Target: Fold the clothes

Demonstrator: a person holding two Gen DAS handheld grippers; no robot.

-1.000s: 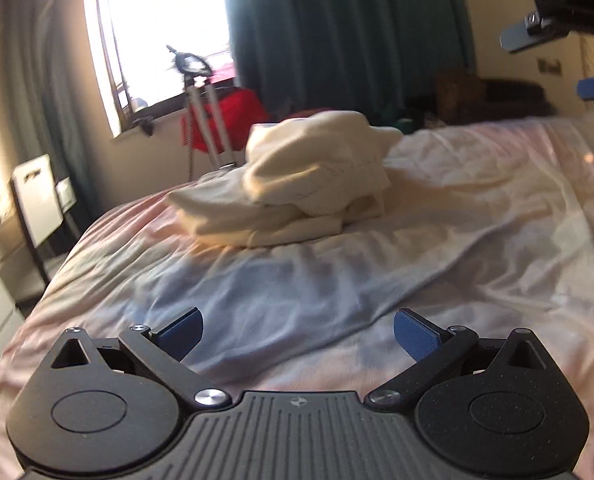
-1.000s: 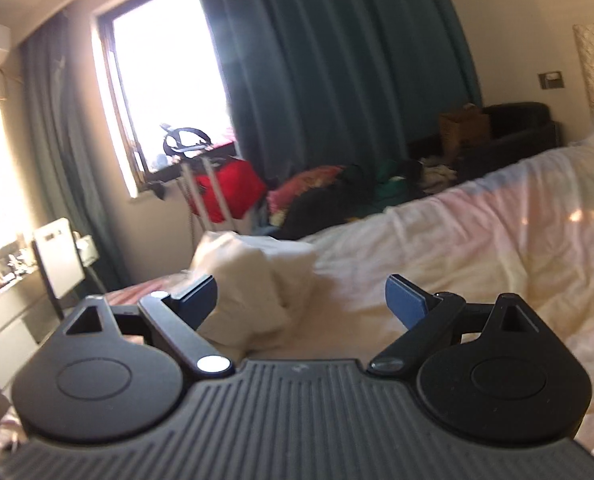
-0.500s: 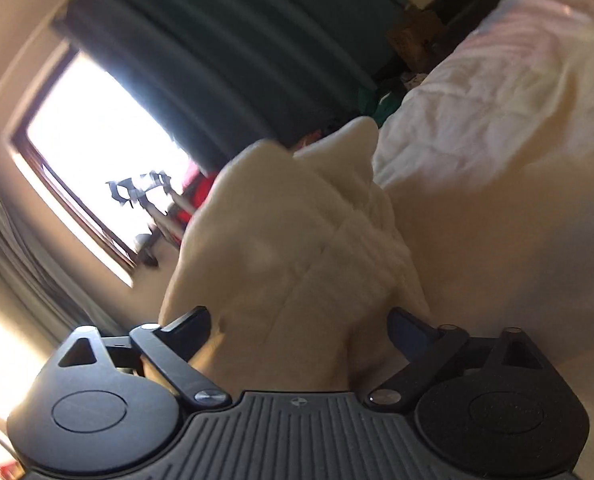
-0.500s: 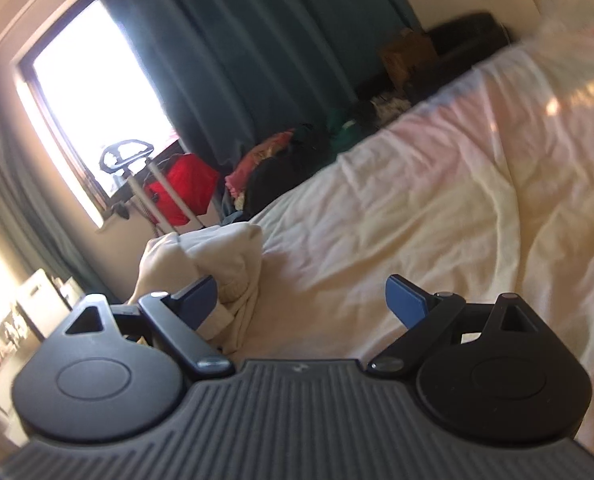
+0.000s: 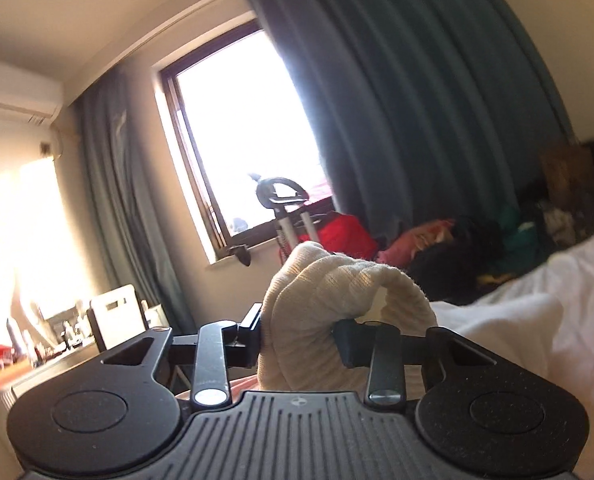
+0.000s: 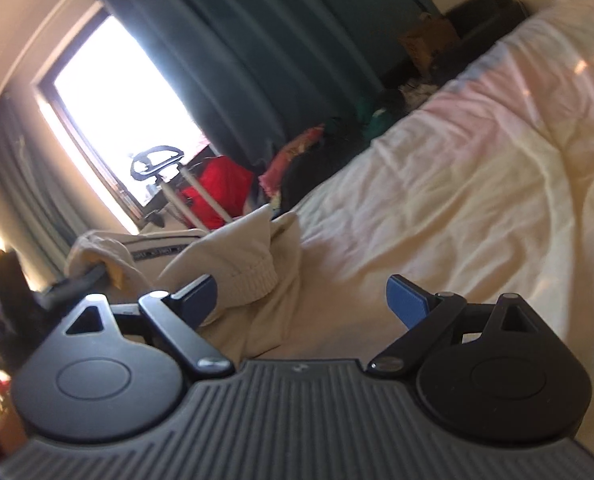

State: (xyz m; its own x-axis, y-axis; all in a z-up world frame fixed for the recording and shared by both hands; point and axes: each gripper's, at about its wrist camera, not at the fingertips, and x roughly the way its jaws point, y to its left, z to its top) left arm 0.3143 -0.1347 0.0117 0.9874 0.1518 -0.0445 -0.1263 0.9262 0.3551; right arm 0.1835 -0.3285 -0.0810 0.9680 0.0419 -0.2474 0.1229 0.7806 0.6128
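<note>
Cream garment (image 5: 329,312) is clamped in the left gripper (image 5: 297,338): jaws drawn in narrow, a bunched ribbed fold squeezed between the two fingers and bulging up and over them. Fabric fills the gap completely, and the left finger (image 5: 251,334) is pressed against its side. Rest of the cloth drops below the fingers, behind the gripper body. Held above the bed (image 5: 537,320), whose sheet shows right of and beyond the left tongs.

Right gripper (image 6: 301,300) is spread wide, nothing between its blue pads (image 6: 407,300). Same cream garment (image 6: 233,264) sits ahead-left of the right tongs: a ribbed cuff just past the left pad, looks touching or nearly so, can't tell which. A strip of trim runs across the fabric further left. The cloth's lower part lies crumpled on the bed (image 6: 477,184), right in front of the left half of the gripper. Bare wrinkled sheet ahead and to the right of these tongs.

Background beyond both tongs: bright window (image 5: 249,132), dark teal curtain (image 5: 417,100), red bag (image 6: 217,188) under the sill with a black handle frame (image 6: 157,160) beside it, pile of mixed clothes (image 5: 477,248) on the floor past the bed edge. Far left of the left tongs: a white chair back (image 5: 117,316) and a cluttered desk, blown out by glare.
</note>
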